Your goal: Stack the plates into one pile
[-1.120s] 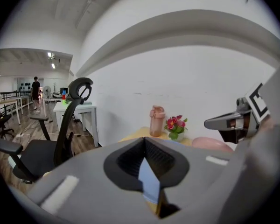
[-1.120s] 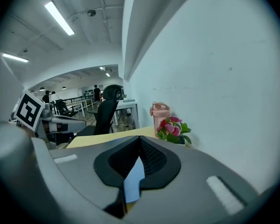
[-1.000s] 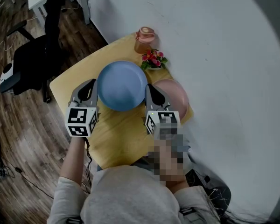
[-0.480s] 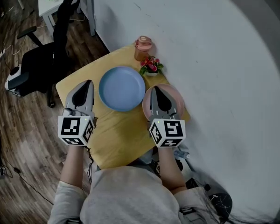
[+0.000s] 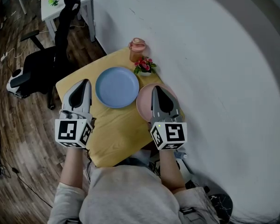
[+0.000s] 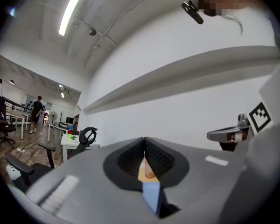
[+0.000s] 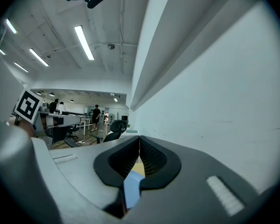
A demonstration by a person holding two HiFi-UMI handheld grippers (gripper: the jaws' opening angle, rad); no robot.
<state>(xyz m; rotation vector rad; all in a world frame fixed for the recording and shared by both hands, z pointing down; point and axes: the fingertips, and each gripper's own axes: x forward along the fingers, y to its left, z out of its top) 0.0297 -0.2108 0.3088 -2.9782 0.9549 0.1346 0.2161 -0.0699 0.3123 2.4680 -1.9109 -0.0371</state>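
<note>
Open along the near edge, crowded toward the far corner.
Bare across the yellow table [image 5: 114, 134] in front of the blue plate [image 5: 117, 87] and the pink plate [image 5: 143, 107] close beside it; closed off on the right by the white wall [image 5: 214, 78]; blocked at the far corner by a cup [image 5: 136, 49] and flowers [image 5: 144, 65] just behind the blue plate; flanked on the left by an office chair [image 5: 42, 64], standing apart from the table's edge.

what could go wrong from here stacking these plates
1. The round pink plate lies near the yellow table's wall-side edge; a nudge from the right gripper might slide it off.
2. The small pot of pink flowers stands close by the round blue plate; a swung plate may tip it.
3. The left gripper and the right are shut; they must open to take a rim.
</note>
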